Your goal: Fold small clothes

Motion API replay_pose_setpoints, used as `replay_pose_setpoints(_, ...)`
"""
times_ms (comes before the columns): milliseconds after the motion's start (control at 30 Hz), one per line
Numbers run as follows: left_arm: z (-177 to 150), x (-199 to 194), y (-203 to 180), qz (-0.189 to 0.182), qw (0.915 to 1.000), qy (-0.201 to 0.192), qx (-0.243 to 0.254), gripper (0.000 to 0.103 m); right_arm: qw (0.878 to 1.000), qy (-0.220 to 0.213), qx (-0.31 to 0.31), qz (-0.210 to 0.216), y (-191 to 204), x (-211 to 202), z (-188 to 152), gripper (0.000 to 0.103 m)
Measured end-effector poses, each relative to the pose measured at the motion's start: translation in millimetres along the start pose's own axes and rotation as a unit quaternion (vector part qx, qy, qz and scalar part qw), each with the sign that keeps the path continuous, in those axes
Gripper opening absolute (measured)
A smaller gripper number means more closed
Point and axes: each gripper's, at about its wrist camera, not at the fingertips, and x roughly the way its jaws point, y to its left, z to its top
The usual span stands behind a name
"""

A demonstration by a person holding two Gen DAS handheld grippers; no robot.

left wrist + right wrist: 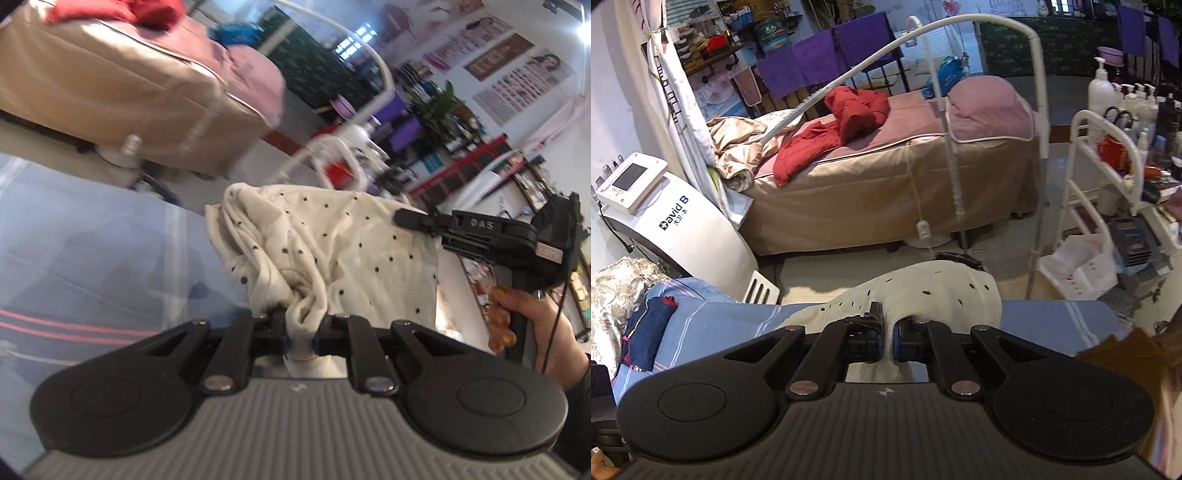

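A small cream garment with dark dots (325, 247) is held up in the air above a blue striped cloth surface (92, 251). My left gripper (301, 332) is shut on a bunched edge of the garment. My right gripper shows in the left wrist view (410, 218), shut on the garment's far right corner, with the hand on its handle. In the right wrist view the right gripper (886, 328) is shut on the cream garment (942, 291), which spreads out ahead of the jaws.
A folded navy garment (650, 328) lies at the left of the blue striped surface (713, 314). A massage bed (886, 184) with red clothing (849, 114) stands beyond. A white machine (676, 221) is at left, a white trolley (1108, 184) with bottles at right.
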Motion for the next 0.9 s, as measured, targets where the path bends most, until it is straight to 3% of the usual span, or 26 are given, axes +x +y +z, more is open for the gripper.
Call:
replay_pose_setpoints(233, -76, 65, -80, -0.002, 0.9991, 0.042, -0.007, 0.011, 0.998, 0.043, 0.045, -0.019, -100, -22, -9, 0.009)
replay_pose_setpoints(467, -141, 112, -84, 0.045, 0.9948, 0.092, -0.005, 0.011, 0.991, 0.090, 0.087, -0.037, -165, -5, -43, 0.010)
replay_pose_setpoints(633, -150, 126, -59, 0.073, 0.9926, 0.097, -0.002, 0.011, 0.990, 0.074, 0.122, -0.021, -185, 0, -62, 0.011)
replay_pose_setpoints(800, -151, 129, -54, 0.083, 0.9917, 0.097, 0.015, 0.013, 0.991, 0.059, 0.114, -0.021, -187, 4, -74, 0.012)
replay_pose_setpoints(900, -145, 131, -51, 0.084, 0.9911, 0.100, 0.025, 0.019, 0.992, 0.047, 0.111, -0.021, -187, 3, -81, 0.015)
